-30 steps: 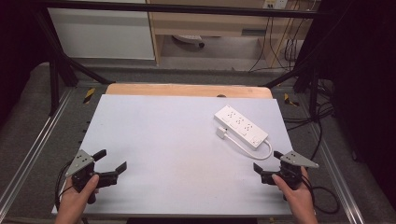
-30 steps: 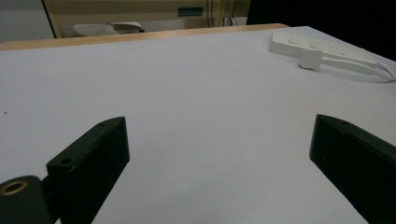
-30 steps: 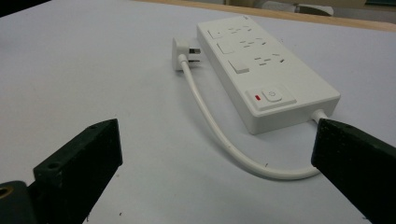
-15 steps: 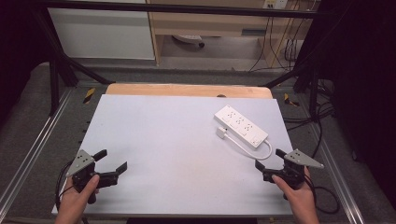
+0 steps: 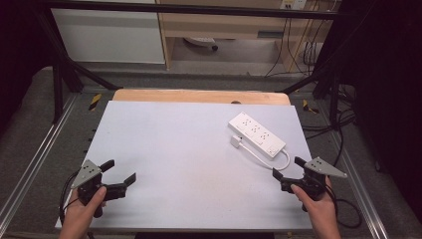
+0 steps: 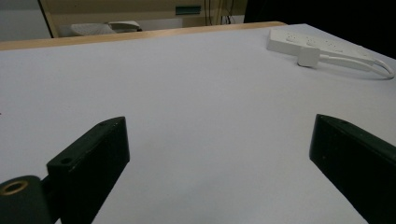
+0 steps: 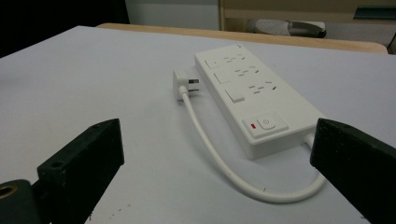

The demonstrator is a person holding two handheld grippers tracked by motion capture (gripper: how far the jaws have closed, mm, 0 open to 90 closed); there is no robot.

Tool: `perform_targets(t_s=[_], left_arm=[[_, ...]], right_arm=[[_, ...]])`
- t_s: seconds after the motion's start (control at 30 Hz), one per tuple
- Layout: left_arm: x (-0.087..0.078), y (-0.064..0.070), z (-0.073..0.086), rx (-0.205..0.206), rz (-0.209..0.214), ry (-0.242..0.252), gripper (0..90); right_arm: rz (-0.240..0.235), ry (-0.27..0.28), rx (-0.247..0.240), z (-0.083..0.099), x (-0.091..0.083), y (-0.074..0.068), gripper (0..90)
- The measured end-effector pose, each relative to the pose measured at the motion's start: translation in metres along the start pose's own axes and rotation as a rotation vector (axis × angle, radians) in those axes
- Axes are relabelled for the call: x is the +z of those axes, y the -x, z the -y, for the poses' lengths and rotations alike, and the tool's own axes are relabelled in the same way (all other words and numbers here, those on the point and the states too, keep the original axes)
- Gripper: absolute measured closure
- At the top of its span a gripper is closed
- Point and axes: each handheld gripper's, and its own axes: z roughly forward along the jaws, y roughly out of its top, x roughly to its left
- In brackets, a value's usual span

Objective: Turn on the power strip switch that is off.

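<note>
Gaping wide, right gripper (image 5: 290,168) fingers (image 7: 79,163) released, holding nothing, low over worktop (image 5: 189,149) at near right corner. Power strip (image 5: 257,134) just beyond fingers, flat on worktop, switch end nearest gripper; cord (image 7: 219,163) loops from that end round to plug (image 5: 236,141) lying beside strip, unplugged. Left gripper (image 5: 119,172) fingers (image 6: 88,163) likewise spread, empty, at near left corner, well apart from strip. Hand (image 5: 85,211) grips each handle from below.
</note>
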Motion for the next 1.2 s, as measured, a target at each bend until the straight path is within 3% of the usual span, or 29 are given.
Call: perform_targets(t_s=[0.53, 1.2], left_arm=[[0.001, 0.001, 0.0, 0.013, -0.004, -0.004, 5.1], [0.002, 0.0, 0.002, 0.0, 0.001, -0.016, 5.0]], right_arm=[[-0.016, -0.005, -0.014, -0.017, 0.005, -0.004, 3.6], [-0.028, -0.008, -0.025, -0.043, 0.018, -0.001, 2.6]])
